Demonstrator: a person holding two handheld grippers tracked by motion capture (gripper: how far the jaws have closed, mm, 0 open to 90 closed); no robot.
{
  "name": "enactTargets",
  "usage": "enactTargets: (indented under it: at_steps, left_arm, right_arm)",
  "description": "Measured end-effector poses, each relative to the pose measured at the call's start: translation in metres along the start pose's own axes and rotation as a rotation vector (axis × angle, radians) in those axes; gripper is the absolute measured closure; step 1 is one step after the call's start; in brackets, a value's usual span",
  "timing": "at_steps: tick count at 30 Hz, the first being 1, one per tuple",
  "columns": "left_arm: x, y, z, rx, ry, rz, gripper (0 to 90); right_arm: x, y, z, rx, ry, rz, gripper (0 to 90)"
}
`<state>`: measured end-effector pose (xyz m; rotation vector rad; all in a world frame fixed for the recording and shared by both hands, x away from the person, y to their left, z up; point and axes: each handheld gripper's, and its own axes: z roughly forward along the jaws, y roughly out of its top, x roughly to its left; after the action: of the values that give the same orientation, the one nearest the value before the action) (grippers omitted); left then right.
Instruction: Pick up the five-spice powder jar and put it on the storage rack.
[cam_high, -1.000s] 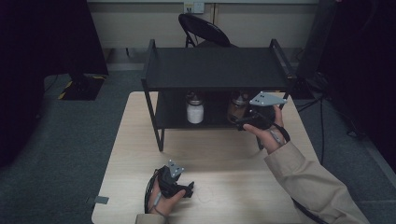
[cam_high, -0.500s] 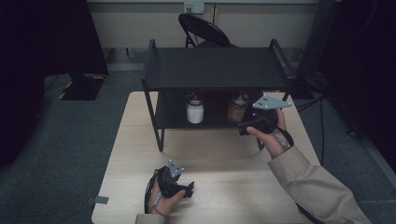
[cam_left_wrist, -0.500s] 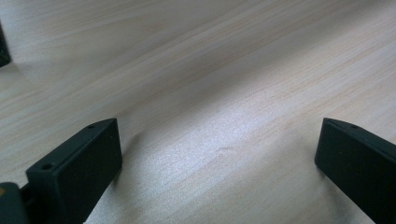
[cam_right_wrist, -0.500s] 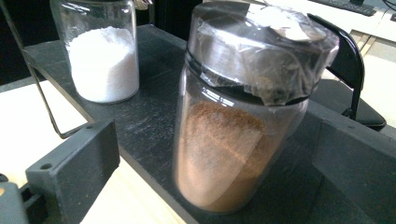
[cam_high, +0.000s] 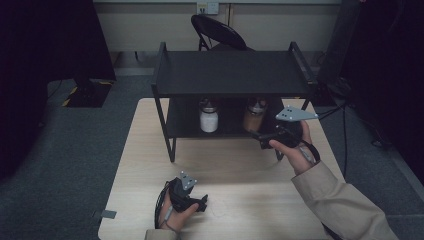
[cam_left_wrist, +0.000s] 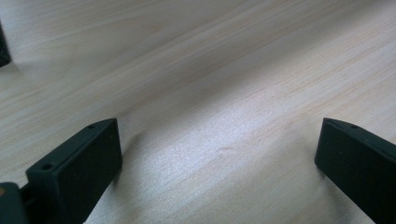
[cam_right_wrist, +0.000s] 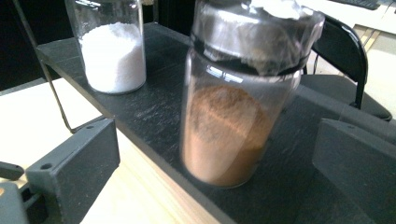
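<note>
Jaws of the right gripper (cam_right_wrist: 215, 154) are spread wide, aimed at the clear jar of brown powder (cam_right_wrist: 229, 121) on the black shelf's lower board (cam_right_wrist: 154, 116), ready for grasping; the left gripper (cam_left_wrist: 215, 154) is rested, jaws apart, on the pale wooden table (cam_left_wrist: 210, 70).

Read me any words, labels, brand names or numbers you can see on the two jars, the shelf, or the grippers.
There is no readable text.
Jar of brown powder: no label; clear wrap over its lid, nothing printed that shows.
Jar of white powder: no label.
Black shelf: plain.
Right hand-held gripper and left hand-held gripper: no markings legible.
Wall outlet: too small to read.
</note>
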<state>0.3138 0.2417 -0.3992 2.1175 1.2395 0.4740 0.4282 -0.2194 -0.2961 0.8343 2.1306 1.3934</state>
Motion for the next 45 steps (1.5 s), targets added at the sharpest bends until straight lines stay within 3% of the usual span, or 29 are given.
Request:
enactTargets:
  at_steps: [45]
  left_arm:
    - [-0.001, 0.0, 0.0, -0.001, 0.004, -0.004, 0.0]
  right_arm:
    - [0.009, -0.036, -0.016, 0.003, 0.063, 0.075, 0.0]
